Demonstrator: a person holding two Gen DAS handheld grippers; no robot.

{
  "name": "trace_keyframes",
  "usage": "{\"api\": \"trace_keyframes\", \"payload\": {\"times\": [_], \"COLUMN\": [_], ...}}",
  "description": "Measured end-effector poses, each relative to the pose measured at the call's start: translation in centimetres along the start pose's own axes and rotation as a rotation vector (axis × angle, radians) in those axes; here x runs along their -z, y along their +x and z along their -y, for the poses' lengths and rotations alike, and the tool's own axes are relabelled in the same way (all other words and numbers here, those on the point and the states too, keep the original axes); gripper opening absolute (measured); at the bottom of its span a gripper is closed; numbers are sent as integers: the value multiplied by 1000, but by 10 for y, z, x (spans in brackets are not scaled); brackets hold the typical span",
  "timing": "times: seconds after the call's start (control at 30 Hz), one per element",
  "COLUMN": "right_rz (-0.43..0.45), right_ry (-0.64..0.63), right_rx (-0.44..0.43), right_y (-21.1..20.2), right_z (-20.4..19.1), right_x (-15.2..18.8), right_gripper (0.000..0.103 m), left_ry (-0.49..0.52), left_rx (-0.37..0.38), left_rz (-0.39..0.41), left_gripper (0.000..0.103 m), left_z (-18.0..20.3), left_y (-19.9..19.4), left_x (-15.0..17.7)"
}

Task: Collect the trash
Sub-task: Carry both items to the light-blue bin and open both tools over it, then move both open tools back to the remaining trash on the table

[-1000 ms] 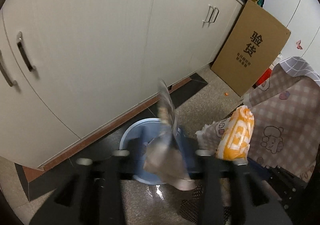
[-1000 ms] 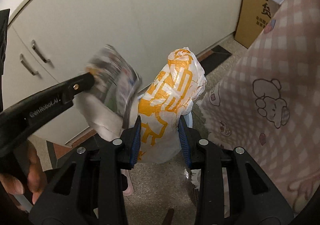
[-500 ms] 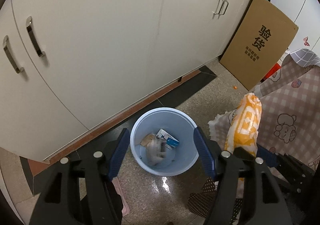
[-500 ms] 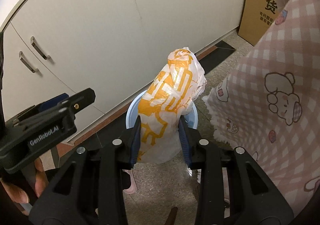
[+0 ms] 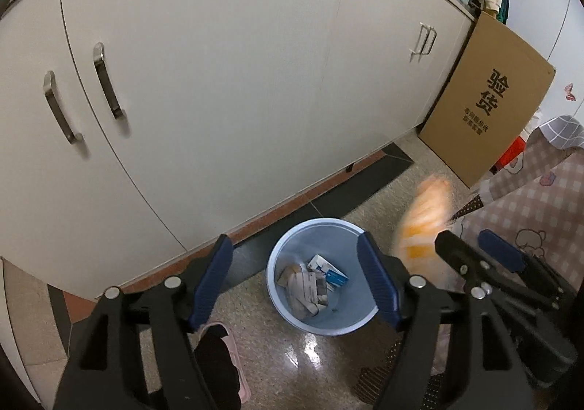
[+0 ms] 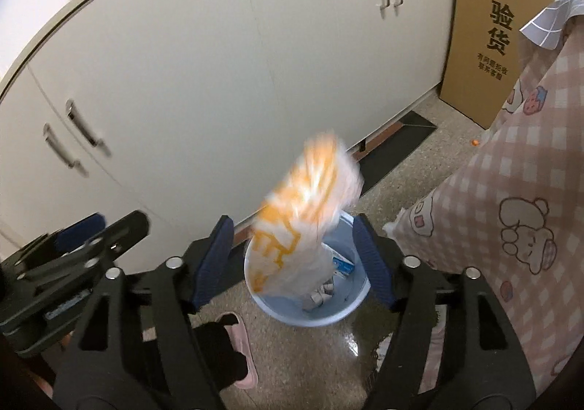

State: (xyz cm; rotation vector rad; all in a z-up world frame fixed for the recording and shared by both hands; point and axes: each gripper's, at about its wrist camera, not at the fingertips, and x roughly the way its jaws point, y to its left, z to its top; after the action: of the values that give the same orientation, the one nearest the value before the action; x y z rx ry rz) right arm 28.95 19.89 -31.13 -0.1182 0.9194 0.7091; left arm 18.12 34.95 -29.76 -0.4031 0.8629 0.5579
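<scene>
A light blue bin (image 5: pixel 281 264) stands on the floor by the white cabinets and holds several pieces of trash (image 5: pixel 308 282). My left gripper (image 5: pixel 297 282) is open and empty above it. My right gripper (image 6: pixel 294 260) is open over the same bin (image 6: pixel 361 295). A white and orange plastic bag (image 6: pixel 303 224) is blurred in the air between the right fingers, free of them and above the bin. The bag (image 5: pixel 423 224) also shows in the left wrist view, beside the right gripper (image 5: pixel 474 260).
White cabinet doors (image 5: pixel 219 100) run behind the bin. A cardboard box (image 5: pixel 489 107) leans at the right. A pink checked cloth (image 6: pixel 518 209) hangs at the right. A pink slipper (image 6: pixel 241 348) lies on the floor near the bin.
My left gripper dropped the crumpled wrapper into the bin and stays open. My right gripper has opened and let go of the white and orange bag, which now falls toward the bin.
</scene>
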Motion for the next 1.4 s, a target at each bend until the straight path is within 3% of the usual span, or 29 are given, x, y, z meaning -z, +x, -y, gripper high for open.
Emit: {"api": "trace_keyframes", "payload": {"times": [0.23, 0.4, 0.6, 0.77, 0.97, 1.13, 1.27, 1.4], "right_rz": [2, 51, 174, 263, 372, 432, 465, 462], "right_ry": [-38, -89, -101, -58, 11, 152, 248, 366], "right_rx": [41, 81, 104, 65, 96, 148, 251, 299], "right_y": [-13, -44, -112, -172, -245, -298, -331, -351], "right_z": [-4, -15, -22, -14, 20, 87, 144, 201], "right_x": [1, -2, -15, -19, -11, 10, 34, 57], "right_gripper": [67, 67, 67, 67, 68, 70, 71, 71], "left_ry": [2, -3, 1, 23, 107, 226, 310, 369], "left_rx": [11, 39, 85, 152, 255, 352, 449, 530], "left_rz": [21, 68, 156, 244, 311, 317, 272, 206], "left_gripper": [70, 70, 70, 72, 73, 78, 80, 81], "left_z": [-1, 3, 15, 38, 93, 162, 224, 281], "left_y": [-13, -39, -88, -141, -194, -220, -227, -224], "left_x": [-5, -14, -27, -34, -31, -18, -3, 12]}}
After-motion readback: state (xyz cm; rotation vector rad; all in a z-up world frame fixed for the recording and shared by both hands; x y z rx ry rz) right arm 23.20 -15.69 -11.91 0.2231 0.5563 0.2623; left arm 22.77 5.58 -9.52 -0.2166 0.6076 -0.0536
